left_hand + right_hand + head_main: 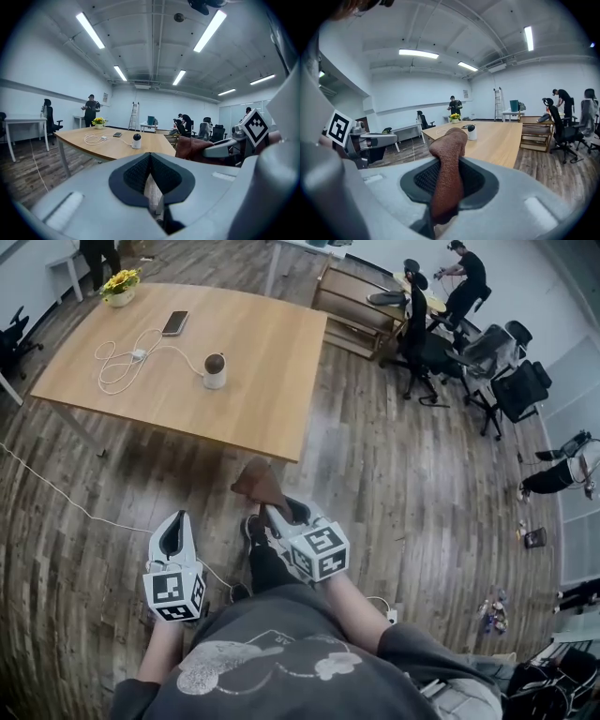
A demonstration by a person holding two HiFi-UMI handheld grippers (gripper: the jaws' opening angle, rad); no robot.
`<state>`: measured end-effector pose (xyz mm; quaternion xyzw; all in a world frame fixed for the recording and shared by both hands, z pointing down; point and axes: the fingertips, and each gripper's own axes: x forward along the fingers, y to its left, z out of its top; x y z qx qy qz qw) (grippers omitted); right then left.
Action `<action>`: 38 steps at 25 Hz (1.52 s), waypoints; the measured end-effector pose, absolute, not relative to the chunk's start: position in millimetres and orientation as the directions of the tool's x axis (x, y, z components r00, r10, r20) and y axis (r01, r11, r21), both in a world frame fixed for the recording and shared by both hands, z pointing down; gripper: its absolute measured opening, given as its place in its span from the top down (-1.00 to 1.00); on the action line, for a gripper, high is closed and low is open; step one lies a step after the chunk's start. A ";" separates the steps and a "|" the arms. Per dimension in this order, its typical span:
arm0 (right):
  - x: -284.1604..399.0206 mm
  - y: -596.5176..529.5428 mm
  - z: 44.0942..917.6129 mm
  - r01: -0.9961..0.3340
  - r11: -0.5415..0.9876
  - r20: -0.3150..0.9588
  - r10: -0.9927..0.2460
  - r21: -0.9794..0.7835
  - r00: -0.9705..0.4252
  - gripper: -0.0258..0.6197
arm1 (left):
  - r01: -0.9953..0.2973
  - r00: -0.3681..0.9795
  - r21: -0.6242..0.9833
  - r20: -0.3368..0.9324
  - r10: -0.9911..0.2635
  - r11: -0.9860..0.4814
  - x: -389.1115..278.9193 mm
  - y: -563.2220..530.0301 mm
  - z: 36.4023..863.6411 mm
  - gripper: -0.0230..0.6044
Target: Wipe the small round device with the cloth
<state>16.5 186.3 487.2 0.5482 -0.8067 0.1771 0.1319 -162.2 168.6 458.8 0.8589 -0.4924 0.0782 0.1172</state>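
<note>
The small round device (215,369), white with a dark top, stands on the wooden table (272,381) well ahead of me; it also shows far off as device (136,140) and device (472,131). My right gripper (274,507) is shut on a brown cloth (257,482), which sticks up between the pads as cloth (449,154). It is held low over the floor, short of the table's near edge. My left gripper (175,521) hangs beside it at the left, its jaws together with nothing in them, seen too as left gripper (150,157).
On the table lie a white cable (122,362), a phone (174,322) and a pot of yellow flowers (120,287). A wooden rack (352,310), office chairs (487,362) and people stand at the back right. A cord (56,493) runs over the floor.
</note>
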 end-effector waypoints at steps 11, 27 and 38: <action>32.5 43.4 484.7 -0.898 0.404 0.391 -0.809 -0.173 -0.439 0.67 | -0.902 0.430 0.089 0.276 -0.860 -0.423 -150.9 61.3 459.2 0.87; 37.5 -151.0 487.5 -0.813 0.569 0.463 -0.691 -0.125 -0.555 0.67 | -0.968 0.252 0.078 0.307 -0.918 -0.239 -136.5 -69.0 457.4 0.87; 0.5 -208.1 521.3 -0.772 0.625 0.576 -0.592 -0.114 -0.564 0.67 | -0.979 0.204 0.049 0.343 -0.917 -0.200 -140.0 -94.8 462.7 0.87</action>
